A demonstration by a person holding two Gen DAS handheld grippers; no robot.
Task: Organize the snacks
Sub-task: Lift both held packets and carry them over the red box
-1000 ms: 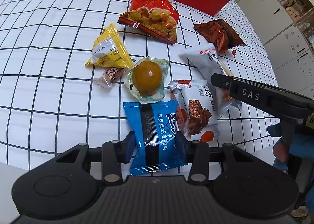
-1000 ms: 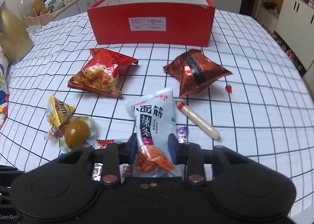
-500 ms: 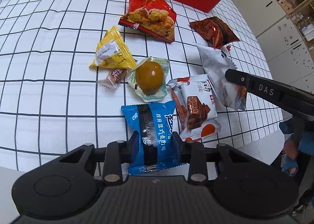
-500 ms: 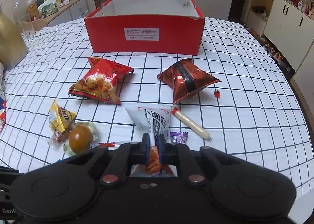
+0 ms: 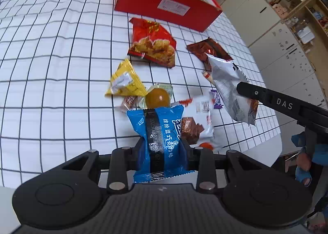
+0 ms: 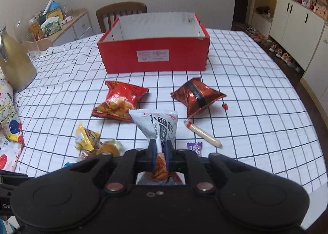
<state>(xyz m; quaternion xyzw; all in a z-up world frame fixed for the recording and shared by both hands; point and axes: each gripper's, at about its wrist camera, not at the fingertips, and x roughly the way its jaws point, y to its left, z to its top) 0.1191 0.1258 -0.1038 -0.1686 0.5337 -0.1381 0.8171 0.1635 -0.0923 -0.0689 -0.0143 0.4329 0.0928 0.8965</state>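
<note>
The left gripper (image 5: 162,147) is clamped on a blue snack packet (image 5: 161,141), held off the checked tablecloth (image 5: 51,70) at the lower centre of its view. The right gripper (image 6: 159,157) pinches a white spicy-strip bag (image 6: 157,127) tight, lower centre. The open red box (image 6: 153,55) sits at upper centre, other snacks scattered between.

The right gripper (image 6: 159,153) pinches a white spicy-strip packet (image 6: 158,129), lifted in front of the open red box (image 6: 153,53).
</note>
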